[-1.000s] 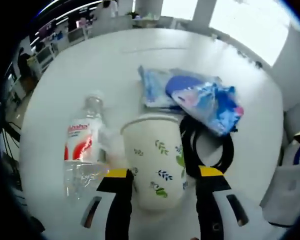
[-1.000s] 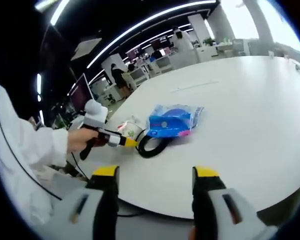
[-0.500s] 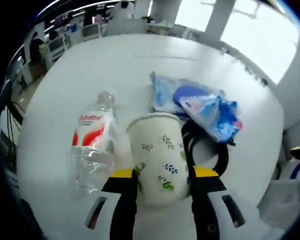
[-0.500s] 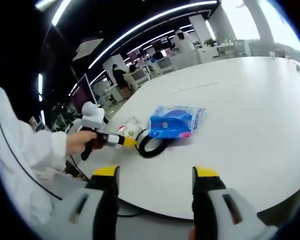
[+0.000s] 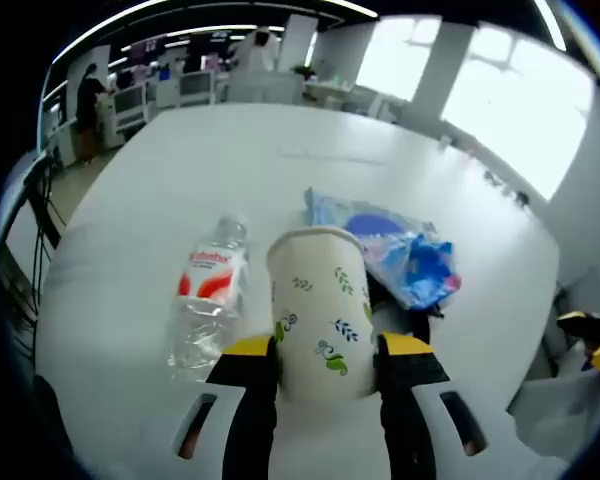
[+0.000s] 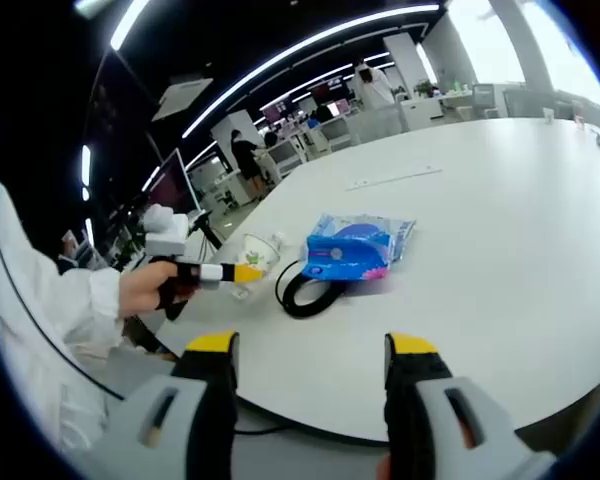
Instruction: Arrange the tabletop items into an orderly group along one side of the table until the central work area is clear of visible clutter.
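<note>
Lower centre of the left gripper view, the left tool (image 5: 313,350) has just clamped the leaf-printed paper cup (image 5: 320,312), ready for relocating, while the right tool (image 6: 312,348) hangs apart, idle.

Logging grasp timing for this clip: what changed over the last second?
The left gripper closed its fingers onto the paper cup and now grips it; in the right gripper view the cup looks lifted off the table. The bottle, blue packet and black cable stayed put; the right gripper stayed open, apart.
</note>
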`<control>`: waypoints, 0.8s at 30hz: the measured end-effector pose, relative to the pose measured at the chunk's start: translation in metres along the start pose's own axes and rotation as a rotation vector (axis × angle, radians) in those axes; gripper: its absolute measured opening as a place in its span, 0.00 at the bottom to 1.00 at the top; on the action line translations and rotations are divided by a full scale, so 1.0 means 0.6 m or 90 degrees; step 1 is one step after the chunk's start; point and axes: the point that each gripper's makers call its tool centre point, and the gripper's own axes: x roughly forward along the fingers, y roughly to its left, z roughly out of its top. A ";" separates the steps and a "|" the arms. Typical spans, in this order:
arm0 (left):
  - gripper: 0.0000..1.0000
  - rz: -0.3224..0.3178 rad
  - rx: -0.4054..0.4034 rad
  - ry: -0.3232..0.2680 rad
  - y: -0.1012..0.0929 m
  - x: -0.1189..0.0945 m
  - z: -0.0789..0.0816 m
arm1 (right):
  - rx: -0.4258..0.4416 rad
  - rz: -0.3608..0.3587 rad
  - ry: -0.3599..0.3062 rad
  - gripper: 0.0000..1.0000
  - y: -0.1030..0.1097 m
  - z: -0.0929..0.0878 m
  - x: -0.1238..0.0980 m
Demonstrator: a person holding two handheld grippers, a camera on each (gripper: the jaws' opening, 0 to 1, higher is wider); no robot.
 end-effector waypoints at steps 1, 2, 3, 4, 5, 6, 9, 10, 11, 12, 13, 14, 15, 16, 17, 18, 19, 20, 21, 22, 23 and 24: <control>0.35 -0.003 0.000 -0.008 -0.002 -0.004 0.002 | -0.002 0.001 0.000 0.57 0.001 0.000 0.000; 0.35 -0.005 -0.002 -0.020 -0.001 -0.007 0.006 | -0.003 0.001 0.000 0.57 0.002 0.000 0.000; 0.35 -0.007 -0.004 -0.027 -0.003 -0.011 0.008 | -0.006 0.003 0.001 0.57 0.003 0.000 0.001; 0.35 -0.011 -0.004 -0.038 -0.006 -0.017 0.010 | -0.008 0.004 0.001 0.57 0.005 0.000 0.001; 0.35 -0.012 -0.002 -0.043 -0.006 -0.021 0.011 | -0.009 0.005 0.002 0.57 0.006 -0.001 0.002; 0.35 -0.013 -0.001 -0.049 -0.007 -0.026 0.012 | -0.011 0.007 0.003 0.57 0.008 -0.001 0.002; 0.35 -0.021 0.007 -0.069 -0.009 -0.036 0.013 | -0.013 0.011 0.003 0.57 0.010 -0.001 0.002; 0.35 -0.019 0.012 -0.084 -0.010 -0.042 0.016 | -0.012 0.013 0.003 0.57 0.010 -0.001 0.002; 0.35 -0.018 0.020 -0.095 -0.010 -0.045 0.018 | -0.012 0.014 0.003 0.57 0.011 0.000 0.002; 0.35 -0.017 0.028 -0.102 -0.011 -0.049 0.019 | -0.011 0.016 0.003 0.57 0.011 0.000 0.003; 0.35 -0.013 0.044 -0.114 -0.011 -0.055 0.021 | -0.010 0.018 0.004 0.57 0.011 0.000 0.003; 0.35 -0.012 0.051 -0.122 -0.012 -0.059 0.022 | -0.009 0.019 0.004 0.57 0.012 0.000 0.003; 0.35 -0.012 0.056 -0.129 -0.016 -0.065 0.021 | -0.008 0.021 0.003 0.57 0.014 0.000 0.004; 0.35 -0.012 0.060 -0.135 -0.017 -0.069 0.022 | -0.008 0.023 0.003 0.57 0.014 0.001 0.005; 0.35 -0.008 0.064 -0.139 -0.015 -0.071 0.020 | -0.008 0.024 0.004 0.57 0.014 0.001 0.006; 0.35 -0.007 0.065 -0.140 -0.015 -0.072 0.020 | -0.008 0.026 0.005 0.57 0.015 0.001 0.008; 0.35 -0.006 0.067 -0.142 -0.015 -0.074 0.018 | -0.008 0.027 0.005 0.57 0.016 0.002 0.010; 0.35 -0.005 0.070 -0.145 -0.015 -0.077 0.018 | -0.006 0.029 0.005 0.57 0.017 0.003 0.011; 0.35 -0.004 0.072 -0.148 -0.017 -0.081 0.017 | -0.002 0.034 0.004 0.57 0.019 0.004 0.014; 0.35 -0.003 0.075 -0.151 -0.017 -0.084 0.017 | 0.003 0.038 0.004 0.57 0.021 0.005 0.015; 0.35 -0.004 0.081 -0.154 -0.020 -0.088 0.016 | 0.006 0.042 0.006 0.57 0.024 0.007 0.018; 0.35 -0.008 0.088 -0.158 -0.023 -0.090 0.016 | 0.007 0.046 0.006 0.57 0.027 0.008 0.019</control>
